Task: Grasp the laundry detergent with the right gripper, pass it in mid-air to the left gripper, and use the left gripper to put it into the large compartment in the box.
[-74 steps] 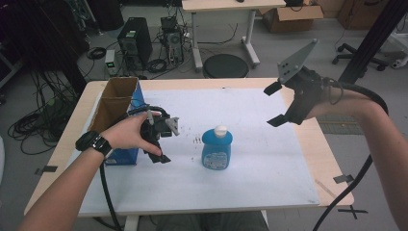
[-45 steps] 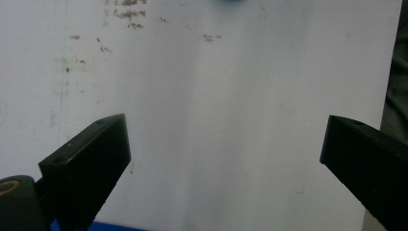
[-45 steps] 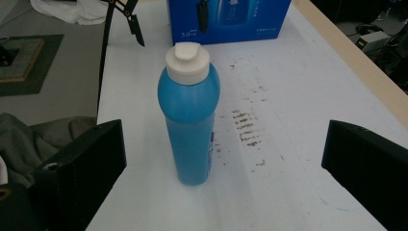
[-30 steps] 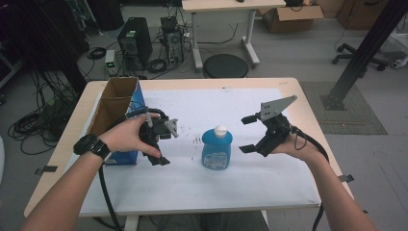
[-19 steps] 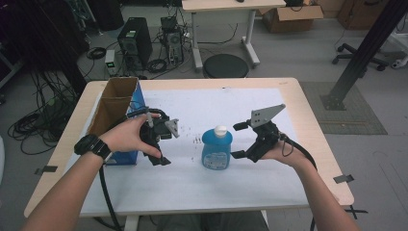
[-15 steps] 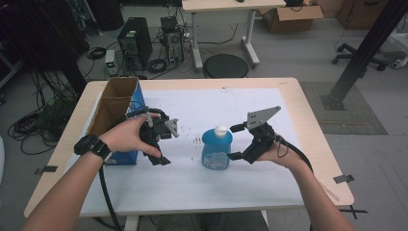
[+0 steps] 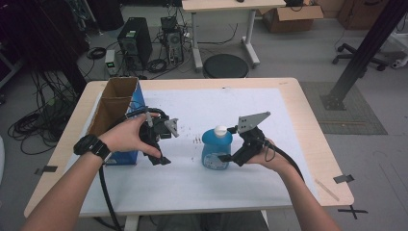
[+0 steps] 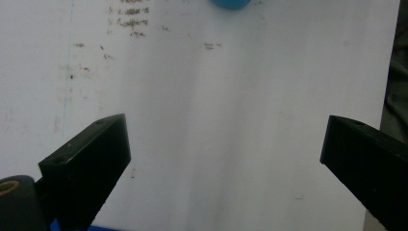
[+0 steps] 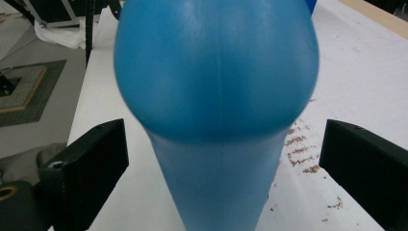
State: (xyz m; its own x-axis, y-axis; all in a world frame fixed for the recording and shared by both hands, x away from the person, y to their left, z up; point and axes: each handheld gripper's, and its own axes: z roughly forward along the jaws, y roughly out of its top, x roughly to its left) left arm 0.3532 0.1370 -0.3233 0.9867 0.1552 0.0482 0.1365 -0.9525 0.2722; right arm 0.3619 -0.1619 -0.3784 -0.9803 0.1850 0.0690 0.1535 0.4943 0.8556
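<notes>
A blue bottle (image 7: pixel 215 150) with a white cap stands upright in the middle of the white mat (image 7: pixel 288 144). My right gripper (image 7: pixel 228 144) is open at the bottle's right side, one jaw on either side of its body. In the right gripper view the bottle (image 9: pixel 216 96) stands between the wide-apart jaws of the right gripper (image 9: pixel 223 144), with a gap on each side. My left gripper (image 7: pixel 163 139) is open and holds nothing, hovering over the mat left of the bottle. The left gripper (image 8: pixel 221 139) looks at bare mat, with the bottle's edge (image 8: pixel 231 4) at the top.
An open cardboard box (image 7: pixel 115 103) with a blue side stands at the table's left, close behind the left hand. Small brown marks (image 7: pixel 197 140) lie on the mat between left gripper and bottle. The wooden table edge (image 7: pixel 327 159) runs to the right.
My right gripper came down from high at the right and moved left until its open jaws reached around the bottle. The left gripper and the bottle stayed put.
</notes>
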